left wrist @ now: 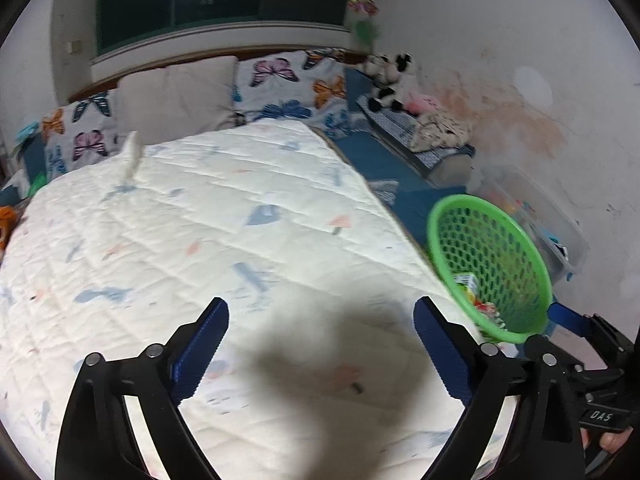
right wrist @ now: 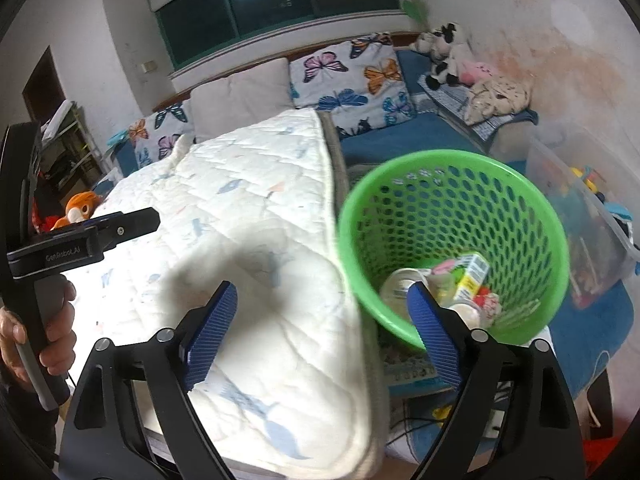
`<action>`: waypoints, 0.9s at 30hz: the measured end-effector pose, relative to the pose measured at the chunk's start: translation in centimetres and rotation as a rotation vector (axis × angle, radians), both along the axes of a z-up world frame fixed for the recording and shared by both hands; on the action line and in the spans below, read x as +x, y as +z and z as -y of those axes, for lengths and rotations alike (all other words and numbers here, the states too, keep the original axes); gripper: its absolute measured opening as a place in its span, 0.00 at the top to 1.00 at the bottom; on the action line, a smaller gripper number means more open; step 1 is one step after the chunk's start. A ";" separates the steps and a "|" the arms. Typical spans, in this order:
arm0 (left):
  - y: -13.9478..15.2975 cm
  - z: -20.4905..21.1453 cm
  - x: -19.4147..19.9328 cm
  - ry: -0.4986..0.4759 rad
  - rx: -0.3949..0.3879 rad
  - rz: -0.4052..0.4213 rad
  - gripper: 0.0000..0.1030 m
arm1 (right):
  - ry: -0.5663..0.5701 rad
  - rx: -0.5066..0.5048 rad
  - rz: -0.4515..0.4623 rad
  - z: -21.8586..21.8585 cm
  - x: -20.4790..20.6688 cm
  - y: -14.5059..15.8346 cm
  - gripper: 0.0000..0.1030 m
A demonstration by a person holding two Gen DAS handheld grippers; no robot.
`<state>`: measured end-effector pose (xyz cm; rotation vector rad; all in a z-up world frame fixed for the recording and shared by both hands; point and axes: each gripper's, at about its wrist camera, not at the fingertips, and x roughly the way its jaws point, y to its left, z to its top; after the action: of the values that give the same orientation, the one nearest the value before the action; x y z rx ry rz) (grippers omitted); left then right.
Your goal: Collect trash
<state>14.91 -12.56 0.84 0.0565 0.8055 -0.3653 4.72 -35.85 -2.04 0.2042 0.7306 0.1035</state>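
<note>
We log: left gripper, right gripper — jaws wide, empty; green basket filled (cartons, wrappers) — next: find remaining trash.

white quilted bedcover w/ pale blue and pink prints spreads over the bed, its right edge hanging over the side. at the head end: two plain beige pillows side by side, butterfly-print pillows on both sides of them. orange plush toy by the bed's left edge. black-and-white plush cow in the far right corner, pink soft toy just beside it, crumpled beige spotted cloth near on a blue patterned pad. clear plastic storage box w/ colourful bits along the right wall. dark window above the headboard, ceiling lamp reflected in the glass.
</note>
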 end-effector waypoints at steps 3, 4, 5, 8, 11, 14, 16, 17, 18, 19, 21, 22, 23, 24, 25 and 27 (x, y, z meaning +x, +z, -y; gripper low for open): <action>0.2 -2.0 -0.5 0.041 0.005 0.014 0.09 | 0.022 0.002 0.009 -1.3 0.2 0.4 0.12; 0.3 -2.7 -0.7 0.053 0.006 0.017 0.09 | 0.028 0.002 0.010 -1.5 0.3 0.4 0.11; 0.3 -3.3 -0.9 0.062 0.006 0.019 0.08 | 0.035 -0.001 0.013 -2.0 0.3 0.5 0.11; 0.5 -4.9 -1.6 0.095 0.016 0.034 0.07 | 0.056 -0.008 0.019 -3.3 0.6 0.8 0.09; 0.7 -6.1 -2.4 0.118 0.041 0.057 0.07 | 0.073 -0.010 0.027 -4.6 0.7 1.0 0.08; 0.6 -7.1 -3.1 0.138 0.067 0.073 0.07 | 0.088 0.004 0.025 -5.2 0.6 0.8 0.07; 0.6 -7.5 -3.5 0.146 0.075 0.077 0.07 | 0.096 0.007 0.023 -5.7 0.6 0.7 0.07; 0.6 -7.7 -3.7 0.150 0.077 0.077 0.07 | 0.099 0.006 0.023 -5.9 0.5 0.7 0.07; 0.6 -7.7 -3.9 0.154 0.079 0.076 0.07 | 0.103 0.004 0.023 -6.2 0.4 0.7 0.07; 0.5 -7.9 -4.1 0.159 0.080 0.076 0.07 | 0.106 0.003 0.025 -6.3 0.3 0.7 0.06; 0.4 -8.1 -4.4 0.165 0.081 0.077 0.07 | 0.112 -0.011 0.033 -6.7 0.1 0.9 0.06; 0.3 -8.2 -4.6 0.170 0.084 0.079 0.07 | 0.112 -0.021 0.039 -6.9 -0.1 1.0 0.05; 0.3 -8.2 -4.8 0.173 0.087 0.080 0.07 | 0.114 -0.027 0.044 -7.0 -0.3 1.0 0.05; 0.2 -8.2 -4.9 0.174 0.088 0.080 0.07 | 0.117 -0.036 0.050 -7.2 -0.5 1.1 0.05; 0.1 -8.2 -5.1 0.177 0.091 0.080 0.07 | 0.119 -0.043 0.056 -7.3 -0.6 1.1 0.05; 0.0 -8.2 -5.3 0.185 0.096 0.080 0.07 | 0.122 -0.055 0.064 -7.4 -0.7 1.1 0.04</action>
<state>9.59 -4.41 0.81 0.0850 0.7425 -0.1484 4.01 -28.41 -0.90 0.1036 0.6811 0.2051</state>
